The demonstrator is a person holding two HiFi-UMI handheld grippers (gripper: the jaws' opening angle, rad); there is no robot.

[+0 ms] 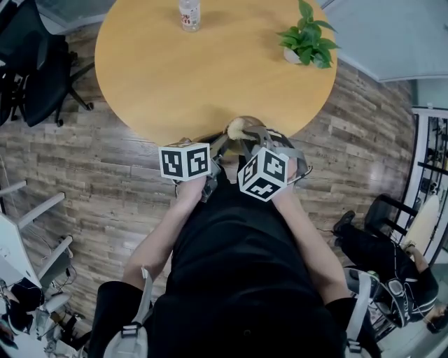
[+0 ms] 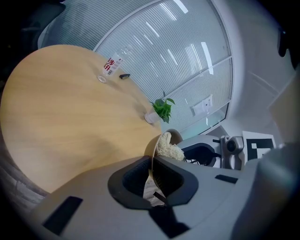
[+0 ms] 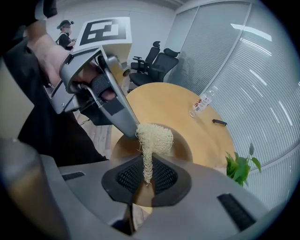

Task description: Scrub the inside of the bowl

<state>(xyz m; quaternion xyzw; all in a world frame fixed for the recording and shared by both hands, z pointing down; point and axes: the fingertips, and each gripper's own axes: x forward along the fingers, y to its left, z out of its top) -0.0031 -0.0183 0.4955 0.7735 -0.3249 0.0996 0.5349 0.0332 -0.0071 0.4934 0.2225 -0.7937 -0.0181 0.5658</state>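
A tan wooden bowl (image 1: pixel 246 130) hangs tilted at the near edge of the round wooden table (image 1: pixel 210 70). My left gripper (image 2: pixel 152 176) is shut on the bowl's thin rim (image 2: pixel 154 146), which runs between its dark pads. In the right gripper view the left gripper (image 3: pixel 132 132) reaches in from the upper left onto the rim. My right gripper (image 3: pixel 147 176) is shut on a pale fibrous loofah scrubber (image 3: pixel 153 138), whose bushy head lies inside the bowl (image 3: pixel 185 145). The scrubber (image 2: pixel 168 147) also shows past the rim in the left gripper view.
A water bottle (image 1: pixel 189 14) and a potted plant (image 1: pixel 308 38) stand at the table's far side, and a small black object (image 3: pixel 219 122) lies near the bottle. Black office chairs (image 1: pixel 35 70) stand at the left. A seated person (image 1: pixel 392 266) is at the lower right.
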